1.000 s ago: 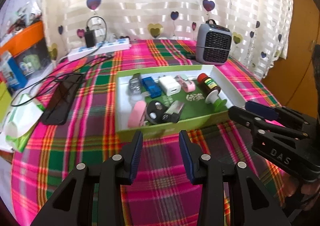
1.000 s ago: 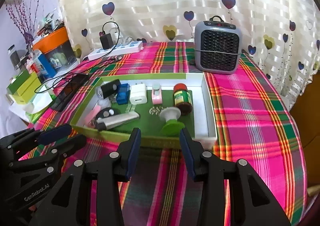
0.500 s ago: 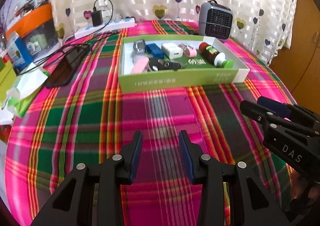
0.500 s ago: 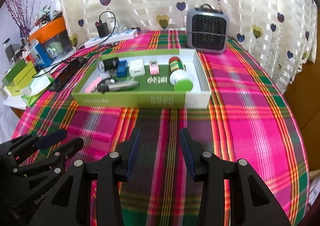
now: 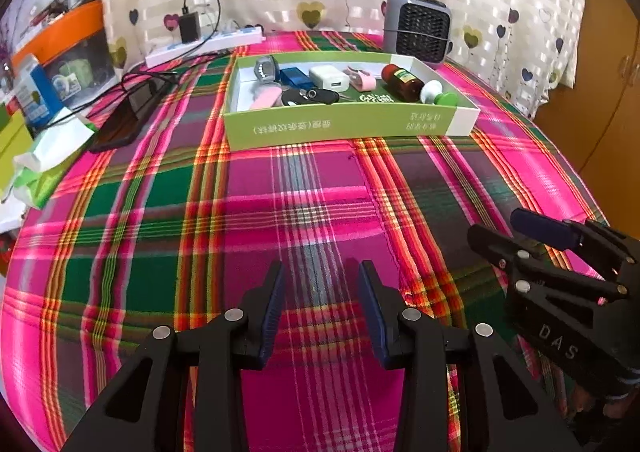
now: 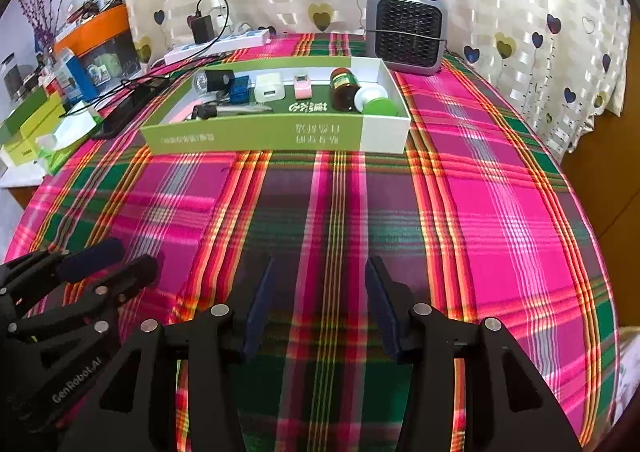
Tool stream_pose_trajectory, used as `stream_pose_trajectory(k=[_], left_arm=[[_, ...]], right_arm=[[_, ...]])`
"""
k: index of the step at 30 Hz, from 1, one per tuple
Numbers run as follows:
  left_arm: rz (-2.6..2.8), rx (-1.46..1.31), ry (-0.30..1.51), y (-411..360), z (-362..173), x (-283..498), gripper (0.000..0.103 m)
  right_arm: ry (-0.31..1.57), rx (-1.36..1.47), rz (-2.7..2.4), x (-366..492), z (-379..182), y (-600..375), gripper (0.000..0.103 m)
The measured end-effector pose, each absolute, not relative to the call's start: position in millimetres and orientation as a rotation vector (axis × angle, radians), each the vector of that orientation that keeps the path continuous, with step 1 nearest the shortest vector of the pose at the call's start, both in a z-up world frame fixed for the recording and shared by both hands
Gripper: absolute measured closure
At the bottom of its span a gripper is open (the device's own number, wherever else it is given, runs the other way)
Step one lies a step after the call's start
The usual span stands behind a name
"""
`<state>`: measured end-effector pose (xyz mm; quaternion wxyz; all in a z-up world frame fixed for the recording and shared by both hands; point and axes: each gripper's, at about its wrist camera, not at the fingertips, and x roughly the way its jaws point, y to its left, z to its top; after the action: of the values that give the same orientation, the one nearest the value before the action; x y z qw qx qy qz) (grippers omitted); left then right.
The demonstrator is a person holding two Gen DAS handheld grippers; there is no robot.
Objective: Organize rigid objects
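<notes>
Several small items, bottle (image 6: 345, 92) and charger (image 6: 269, 91) among them, already lying inside green box (image 5: 344, 123) far across plaid desk (image 5: 304, 204). Nothing loose outside. Left gripper (image 5: 320, 308) empty, jaws wide; right gripper (image 6: 320, 302) empty, jaws just opening wider.

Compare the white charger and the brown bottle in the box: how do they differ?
The white charger is a pale, squat block standing on its base; the brown bottle is dark, longer and lies on its side. The bottle carries a green label; the charger is plain. Both rest inside the green box.
</notes>
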<state>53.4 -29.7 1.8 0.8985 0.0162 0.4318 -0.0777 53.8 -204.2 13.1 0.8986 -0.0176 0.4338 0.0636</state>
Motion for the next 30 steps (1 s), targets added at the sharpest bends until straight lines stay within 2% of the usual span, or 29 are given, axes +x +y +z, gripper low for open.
stream_pose_trajectory(k=[30], left_arm=[[-0.083,0.033,0.829,-35.5,-2.6,41.6,0.066]], right_arm=[[0.84,-0.038,0.122,36.7,4.2,-206.1,0.055]])
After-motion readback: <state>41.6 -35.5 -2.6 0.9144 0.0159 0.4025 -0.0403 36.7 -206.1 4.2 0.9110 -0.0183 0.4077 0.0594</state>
